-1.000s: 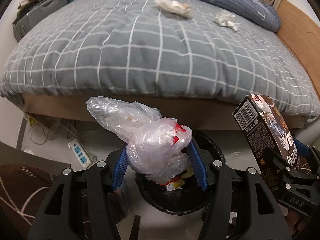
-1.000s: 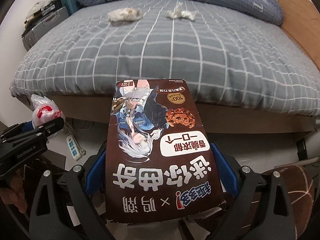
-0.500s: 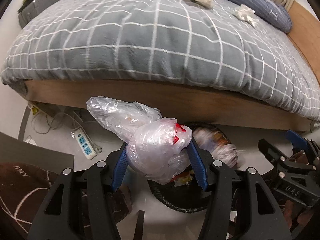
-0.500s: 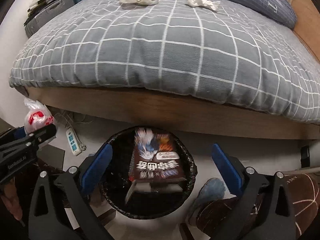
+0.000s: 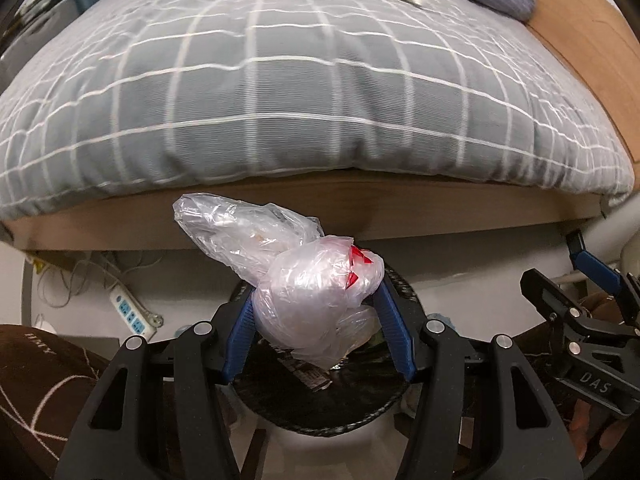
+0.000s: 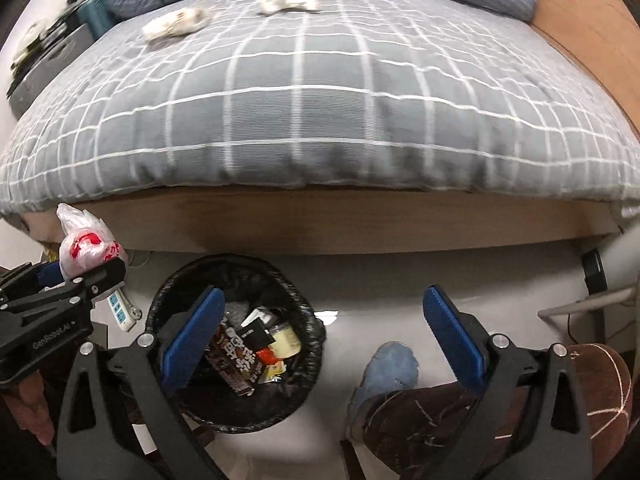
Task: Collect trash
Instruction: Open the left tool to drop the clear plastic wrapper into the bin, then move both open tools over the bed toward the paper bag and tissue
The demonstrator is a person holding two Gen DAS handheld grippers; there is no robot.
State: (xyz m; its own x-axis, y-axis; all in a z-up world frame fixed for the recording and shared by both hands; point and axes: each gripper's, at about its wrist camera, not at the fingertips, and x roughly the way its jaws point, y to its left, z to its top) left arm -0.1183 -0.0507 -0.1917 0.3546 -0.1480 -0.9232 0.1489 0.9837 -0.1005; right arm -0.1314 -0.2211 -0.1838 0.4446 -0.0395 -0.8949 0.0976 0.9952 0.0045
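My left gripper (image 5: 316, 320) is shut on a crumpled clear plastic bag (image 5: 304, 280) with red print, held above the black-lined trash bin (image 5: 320, 412). It also shows in the right wrist view (image 6: 86, 246). My right gripper (image 6: 320, 332) is open and empty above the floor, just right of the bin (image 6: 236, 344). The brown cookie box (image 6: 236, 356) lies inside the bin with other trash. Two crumpled tissues (image 6: 176, 24) (image 6: 286, 0) lie far back on the bed.
The grey checked bed (image 6: 320, 100) with a wooden frame fills the upper view. A white power strip (image 5: 132, 316) lies on the floor at left. A blue slipper (image 6: 388, 368) and the person's brown-trousered legs (image 6: 460, 420) are at the right.
My right gripper opened and dropped the cookie box into the bin. Both grippers have moved closer to the bed. The left still holds the bag.
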